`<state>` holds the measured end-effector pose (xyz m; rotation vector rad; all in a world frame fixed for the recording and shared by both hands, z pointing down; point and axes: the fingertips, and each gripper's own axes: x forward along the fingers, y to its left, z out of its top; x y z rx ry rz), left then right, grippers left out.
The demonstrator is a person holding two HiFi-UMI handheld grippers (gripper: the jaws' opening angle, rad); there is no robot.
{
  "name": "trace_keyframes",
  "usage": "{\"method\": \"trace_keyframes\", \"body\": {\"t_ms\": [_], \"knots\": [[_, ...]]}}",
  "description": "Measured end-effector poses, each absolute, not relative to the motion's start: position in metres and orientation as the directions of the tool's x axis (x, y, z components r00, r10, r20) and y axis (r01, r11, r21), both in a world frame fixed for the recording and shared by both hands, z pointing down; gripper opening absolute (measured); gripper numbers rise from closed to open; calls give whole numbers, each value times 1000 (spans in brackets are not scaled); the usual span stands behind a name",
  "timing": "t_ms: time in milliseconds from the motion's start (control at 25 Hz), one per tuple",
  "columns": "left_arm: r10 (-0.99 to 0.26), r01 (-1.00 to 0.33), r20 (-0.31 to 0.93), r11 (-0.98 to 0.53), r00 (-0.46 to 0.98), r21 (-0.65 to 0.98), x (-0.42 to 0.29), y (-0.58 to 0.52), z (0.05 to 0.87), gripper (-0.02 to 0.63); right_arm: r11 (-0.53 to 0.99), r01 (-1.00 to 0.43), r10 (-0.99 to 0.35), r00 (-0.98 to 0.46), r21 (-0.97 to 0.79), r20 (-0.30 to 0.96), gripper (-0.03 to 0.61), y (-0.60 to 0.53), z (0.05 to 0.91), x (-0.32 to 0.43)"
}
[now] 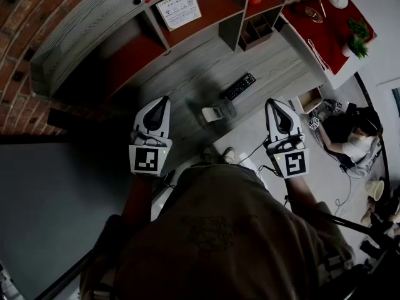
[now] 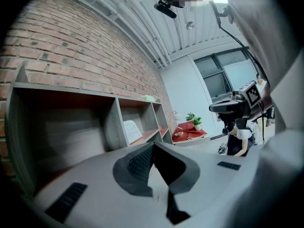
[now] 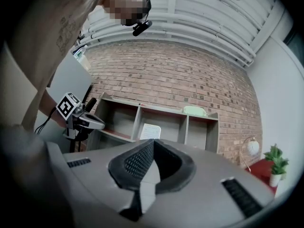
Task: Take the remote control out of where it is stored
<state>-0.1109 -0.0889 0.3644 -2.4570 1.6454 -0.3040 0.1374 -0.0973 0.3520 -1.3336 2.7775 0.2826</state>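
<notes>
The black remote control (image 1: 240, 86) lies flat on the grey wooden desk (image 1: 187, 99), in front of the shelf unit and just beyond a small clear holder (image 1: 217, 112). My left gripper (image 1: 164, 99) hovers over the desk's front edge, left of the holder, with its jaws closed tip to tip and empty. My right gripper (image 1: 273, 102) is held right of the holder, below the remote in the picture, also shut and empty. In the left gripper view the left gripper (image 2: 153, 144) points level at the shelves. The right gripper (image 3: 152, 140) faces the same unit. Neither gripper view shows the remote.
A grey shelf unit (image 1: 187, 30) with red-lined compartments stands at the back of the desk, holding a white card (image 1: 178, 10). A red-topped table (image 1: 325, 30) with a lamp and a plant (image 1: 358, 39) is at right. A person (image 1: 356, 139) sits on the floor among cables.
</notes>
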Motion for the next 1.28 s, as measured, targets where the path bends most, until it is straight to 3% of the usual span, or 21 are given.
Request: {"method": "trace_keyframes", "body": {"t_ms": [1280], "knots": [[-914, -887, 92, -407, 396, -218, -105, -92, 375, 11, 645, -755, -752, -655, 120, -79, 12, -102, 364, 134]]}}
